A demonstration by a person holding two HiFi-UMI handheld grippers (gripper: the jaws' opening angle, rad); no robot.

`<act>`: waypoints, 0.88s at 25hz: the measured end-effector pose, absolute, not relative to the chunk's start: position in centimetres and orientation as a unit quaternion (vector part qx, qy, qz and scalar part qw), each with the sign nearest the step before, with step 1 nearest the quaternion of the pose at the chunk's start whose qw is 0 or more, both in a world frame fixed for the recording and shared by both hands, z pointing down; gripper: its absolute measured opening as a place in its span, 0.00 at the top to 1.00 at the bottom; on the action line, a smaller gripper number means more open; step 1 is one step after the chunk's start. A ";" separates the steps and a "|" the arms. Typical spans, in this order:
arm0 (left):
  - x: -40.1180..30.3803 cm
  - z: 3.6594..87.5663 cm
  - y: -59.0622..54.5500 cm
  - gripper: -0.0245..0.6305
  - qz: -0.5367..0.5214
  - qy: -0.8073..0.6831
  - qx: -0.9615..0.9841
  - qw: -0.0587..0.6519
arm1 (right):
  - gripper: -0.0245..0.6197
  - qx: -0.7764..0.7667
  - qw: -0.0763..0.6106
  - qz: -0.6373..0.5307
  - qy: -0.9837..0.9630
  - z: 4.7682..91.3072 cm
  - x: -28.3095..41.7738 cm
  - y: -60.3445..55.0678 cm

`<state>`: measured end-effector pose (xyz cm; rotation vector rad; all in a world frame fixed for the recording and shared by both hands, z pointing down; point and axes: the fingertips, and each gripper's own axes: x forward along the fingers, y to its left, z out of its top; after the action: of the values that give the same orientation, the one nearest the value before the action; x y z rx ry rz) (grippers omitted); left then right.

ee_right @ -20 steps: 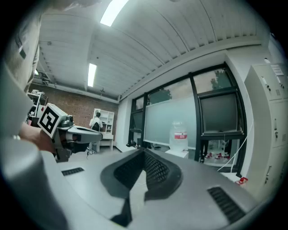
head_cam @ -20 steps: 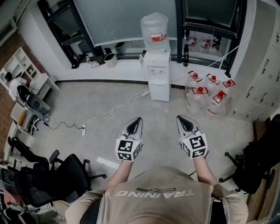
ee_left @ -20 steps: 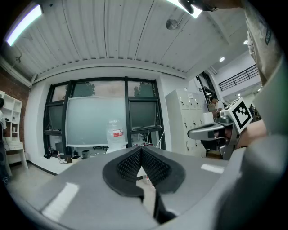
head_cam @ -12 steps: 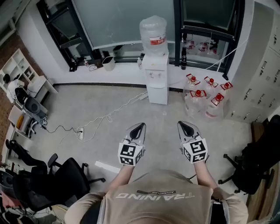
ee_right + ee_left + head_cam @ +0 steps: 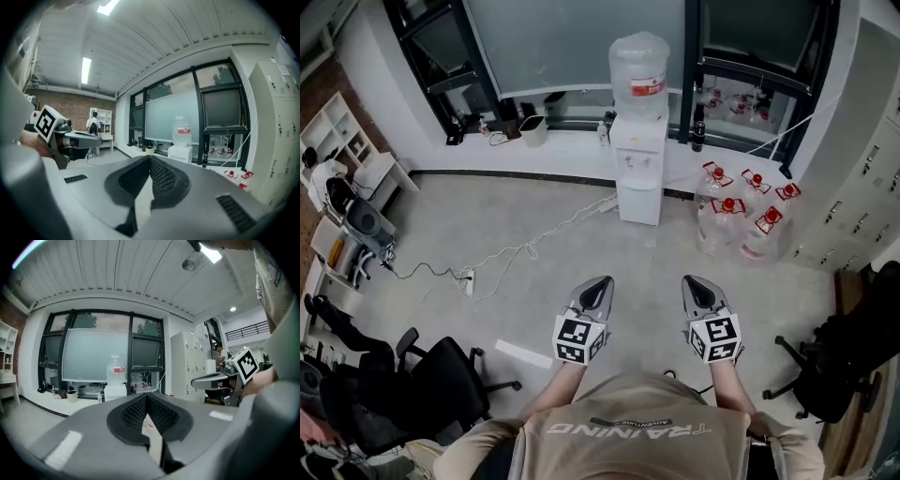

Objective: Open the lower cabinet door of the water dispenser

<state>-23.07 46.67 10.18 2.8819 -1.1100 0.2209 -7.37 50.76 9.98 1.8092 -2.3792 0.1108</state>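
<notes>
Grippers: grey left gripper (image 5: 600, 284) and right gripper (image 5: 694, 283) are held shut, empty | Target: white water dispenser (image 5: 638, 155) against window wall; lower cabinet door (image 5: 638, 200) judged closed | Relation: well apart, straight ahead between both grippers, neither clearly nearer

water dispenser (image 5: 639, 169): white casing, smooth, looks plastic
top bottle (image 5: 637, 70): clear glossy plastic
spare bottles (image 5: 741, 211), at the dispenser's 4 o'clock: clear plastic, red caps
floor (image 5: 534, 272): grey, matt, concrete-like
left gripper (image 5: 597, 284), right gripper (image 5: 695, 284): matt grey shells
pads (image 5: 133, 412): black, ribbed
brick wall (image 5: 75, 110): rough
</notes>
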 end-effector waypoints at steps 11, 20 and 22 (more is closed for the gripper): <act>-26.3 14.3 43.3 0.97 0.077 -0.357 0.928 0.072 | 0.95 0.608 0.128 0.063 -0.781 13.6 -7.5 47.2; -22.6 15.7 39.1 0.97 0.091 -0.356 0.926 0.085 | 0.95 0.594 0.106 0.072 -0.794 14.5 -5.9 40.6; -20.5 15.1 37.4 0.97 0.092 -0.356 0.927 0.075 | 0.95 0.583 0.102 0.061 -0.804 14.4 -4.7 38.8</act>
<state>-20.53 37.42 15.14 2.7809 -1.0667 0.2756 -4.66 38.80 14.41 1.7222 -2.3724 0.1810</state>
